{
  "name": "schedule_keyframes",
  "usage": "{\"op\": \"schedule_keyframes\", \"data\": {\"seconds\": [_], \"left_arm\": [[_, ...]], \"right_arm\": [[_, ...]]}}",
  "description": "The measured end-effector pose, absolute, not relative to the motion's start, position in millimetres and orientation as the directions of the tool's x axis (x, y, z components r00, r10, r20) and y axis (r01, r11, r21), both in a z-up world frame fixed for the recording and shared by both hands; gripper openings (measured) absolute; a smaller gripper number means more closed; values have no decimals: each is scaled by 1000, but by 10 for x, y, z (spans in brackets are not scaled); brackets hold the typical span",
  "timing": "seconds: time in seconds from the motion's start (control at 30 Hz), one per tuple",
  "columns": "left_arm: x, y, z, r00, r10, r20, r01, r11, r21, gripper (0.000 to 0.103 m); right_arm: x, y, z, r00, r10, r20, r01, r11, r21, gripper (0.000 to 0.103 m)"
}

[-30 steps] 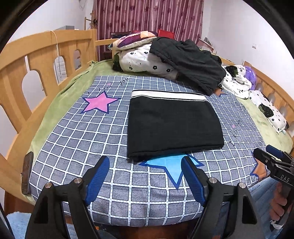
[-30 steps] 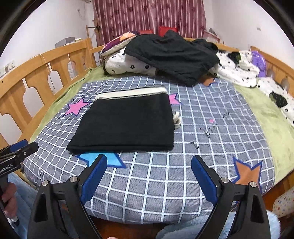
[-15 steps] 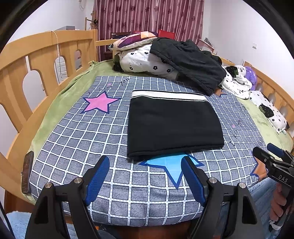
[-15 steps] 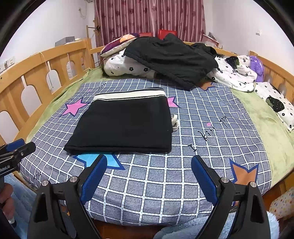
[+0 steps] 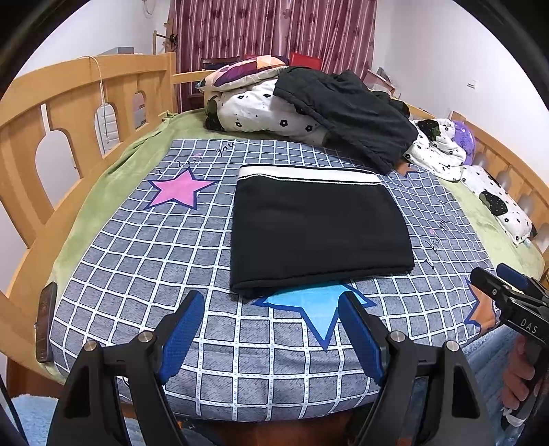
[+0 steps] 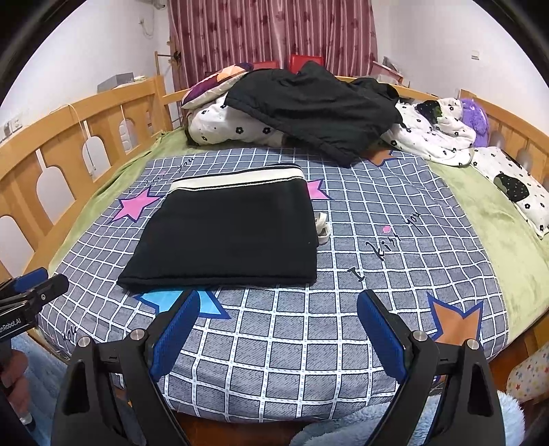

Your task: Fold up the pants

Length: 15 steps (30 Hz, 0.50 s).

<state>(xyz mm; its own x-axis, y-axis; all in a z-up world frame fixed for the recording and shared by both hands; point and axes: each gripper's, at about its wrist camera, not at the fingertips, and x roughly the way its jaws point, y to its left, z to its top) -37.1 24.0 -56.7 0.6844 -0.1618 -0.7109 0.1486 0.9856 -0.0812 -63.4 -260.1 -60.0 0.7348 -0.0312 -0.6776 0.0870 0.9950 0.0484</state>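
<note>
Folded black pants (image 5: 319, 230) lie flat on our checked bedsheet (image 5: 144, 260).
Our left gripper (image 5: 271, 308) and right gripper (image 6: 278, 308) hover at six o'clock, jaws spread, empty.

The folded pants (image 5: 319, 233) are black with a white waistband edged in thin black lines. They lie on a grey-blue blanket (image 5: 144, 260) with a white grid pattern and pink, light-blue and orange stars, over a green sheet (image 6: 494, 219). The pillows (image 6: 236, 127) are white with black flowers, the curtain (image 6: 271, 31) is maroon with stripes, and both gripper pads (image 5: 182, 336) are blue.
</note>
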Motion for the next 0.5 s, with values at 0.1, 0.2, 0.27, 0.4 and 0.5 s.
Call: {"op": "schedule_keyframes", "data": {"seconds": [0.1,0.2,0.27,0.4,0.5], "left_arm": [[-367,247,-581,683,-161,-712,149,986,-81,79],[-370,254,-580,682,-165,-712,147,985,-88,79],[-372,247,-584,681,-165,-713,147,985,-88,79],[-381,227,-583,679,-164,-716,151,985,-83,79],[-385,224,-579,679,-168,-714,155,984,-84,79]], "right_arm": [[-629,-2604,-596,736,-32,-676,88,995,49,92],[-621,-2609,-595,736,-30,-677,89,995,53,92],[-616,-2604,-594,736,-34,-677,92,995,50,92],[-608,-2607,-599,734,-37,-678,100,994,54,92],[-611,-2623,-600,735,-33,-677,104,993,64,92]]}}
